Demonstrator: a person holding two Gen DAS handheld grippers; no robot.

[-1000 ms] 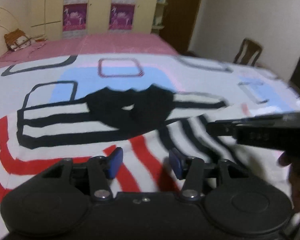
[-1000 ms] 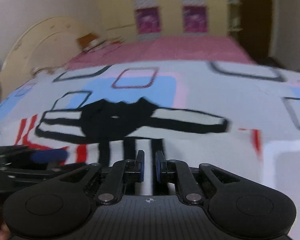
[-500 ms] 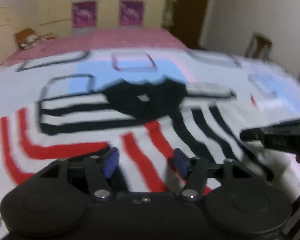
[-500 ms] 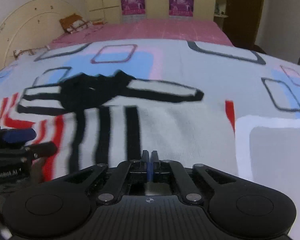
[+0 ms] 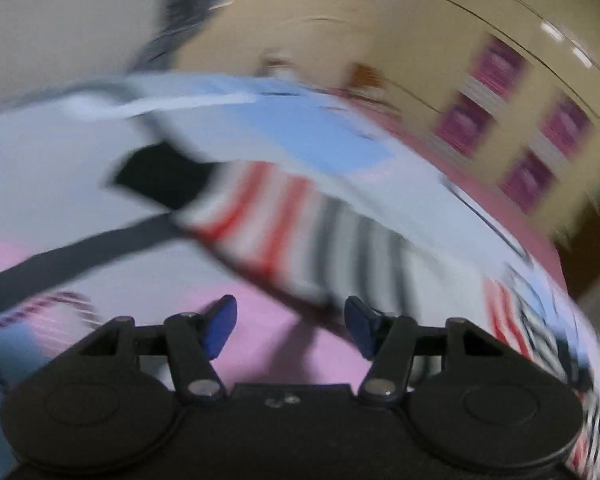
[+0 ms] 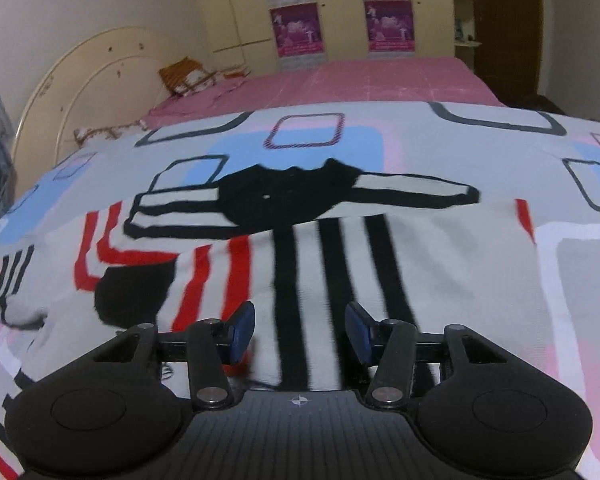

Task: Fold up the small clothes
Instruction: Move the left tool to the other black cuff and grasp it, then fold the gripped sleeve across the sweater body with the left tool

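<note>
Swung sideways since earlier frame: left gripper [image 5: 290, 326], view badly blurred, jaws closing on nothing. Right gripper [image 6: 300, 330] opening, empty, over striped shirt [image 6: 324, 264] on patterned bedspread [image 6: 480, 148].

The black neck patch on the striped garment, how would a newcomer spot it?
Start at the patterned bedspread in front of the pink sheet. A white knit garment with red and black stripes lies spread on it. At its far end sits the solid black neck patch, the only unstriped dark blob between two outstretched sleeves.
</note>
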